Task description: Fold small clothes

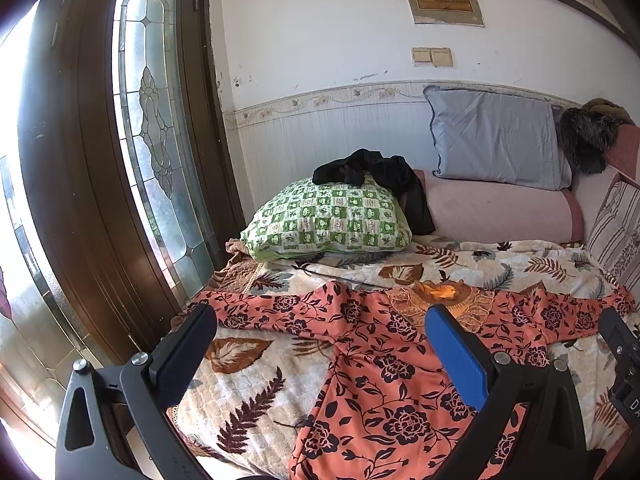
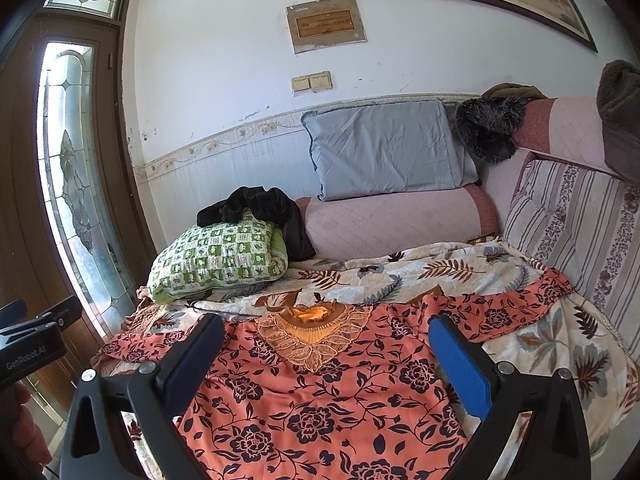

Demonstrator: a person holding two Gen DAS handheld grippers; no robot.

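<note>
Already spread flat on the leaf-print blanket [image 2: 440, 268], the coral floral garment [image 2: 320, 408] could bunch or slide, a likely risk if thin fabric is pinched together with the blanket. Both the left gripper [image 1: 320, 344] and right gripper [image 2: 326, 350] hover above it, jaws wide apart and empty, sleeves stretching to either side.
</note>
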